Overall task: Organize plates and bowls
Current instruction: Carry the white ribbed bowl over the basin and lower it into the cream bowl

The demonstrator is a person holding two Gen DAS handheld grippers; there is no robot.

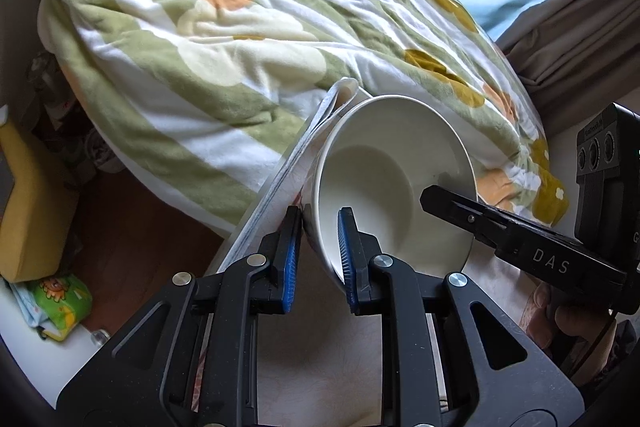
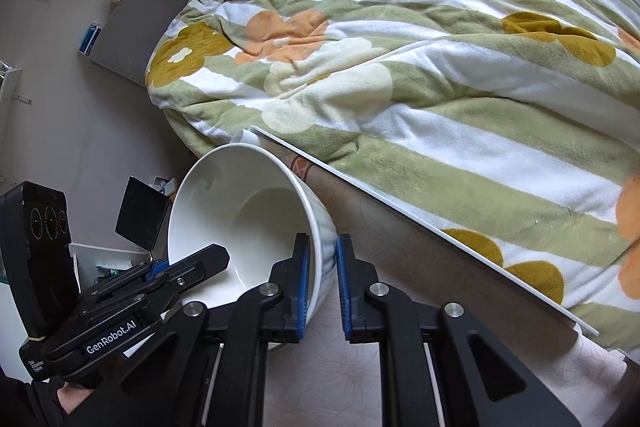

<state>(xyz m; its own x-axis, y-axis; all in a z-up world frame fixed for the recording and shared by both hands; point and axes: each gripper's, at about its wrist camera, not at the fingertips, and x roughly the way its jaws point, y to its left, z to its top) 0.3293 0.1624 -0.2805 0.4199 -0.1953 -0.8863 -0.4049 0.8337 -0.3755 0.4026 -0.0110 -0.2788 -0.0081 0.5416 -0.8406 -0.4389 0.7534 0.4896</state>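
A white bowl [image 1: 384, 179] is held tilted above the table between both grippers. My left gripper [image 1: 318, 259] is shut on the bowl's near-left rim, one blue pad inside, one outside. My right gripper [image 2: 322, 287] is shut on the bowl [image 2: 248, 211] at its right rim, pads on either side of the wall. In the left wrist view the right gripper's finger [image 1: 460, 205] reaches in from the right. In the right wrist view the left gripper [image 2: 192, 263] comes in from the left. No plates are in view.
A table with a pale floral cloth [image 2: 340, 367] lies below the bowl; its white edge [image 2: 400, 211] runs along a bed with a green, white and orange flowered blanket [image 1: 224, 39]. A yellow cushion [image 1: 32, 211] and wood floor [image 1: 136, 235] sit to the left.
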